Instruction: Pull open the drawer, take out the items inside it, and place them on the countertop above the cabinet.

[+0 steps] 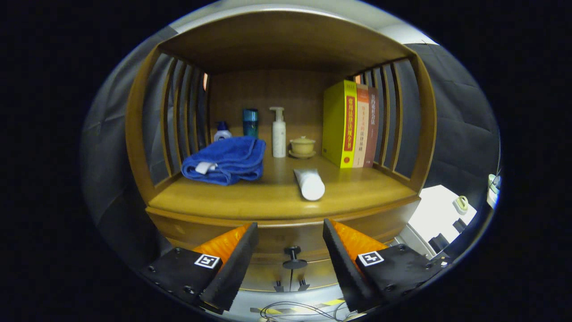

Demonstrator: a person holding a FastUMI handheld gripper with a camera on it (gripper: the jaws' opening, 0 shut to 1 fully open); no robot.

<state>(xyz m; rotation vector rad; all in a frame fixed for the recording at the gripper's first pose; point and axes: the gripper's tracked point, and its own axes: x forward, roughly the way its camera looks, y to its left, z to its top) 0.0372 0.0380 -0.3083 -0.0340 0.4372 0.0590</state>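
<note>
Gripper (pixel 290 264) is wide open with nothing in it, fingers either side of the drawer knob (pixel 292 258). A white tube (pixel 309 184) and folded blue towel (pixel 225 160) sit on the countertop (pixel 268 197) beyond.

The wooden drawer (pixel 286 237) sat closed beneath the countertop (pixel 268 197), its front flush with the cabinet face. Its dark round knob (pixel 293 256) stood out on a short stem, centred between the gripper's (pixel 290 250) spread fingers and untouched. Drawer contents were hidden.

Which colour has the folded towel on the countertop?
Blue, seen in the gripper view: the towel lies beyond the open gripper.
</note>
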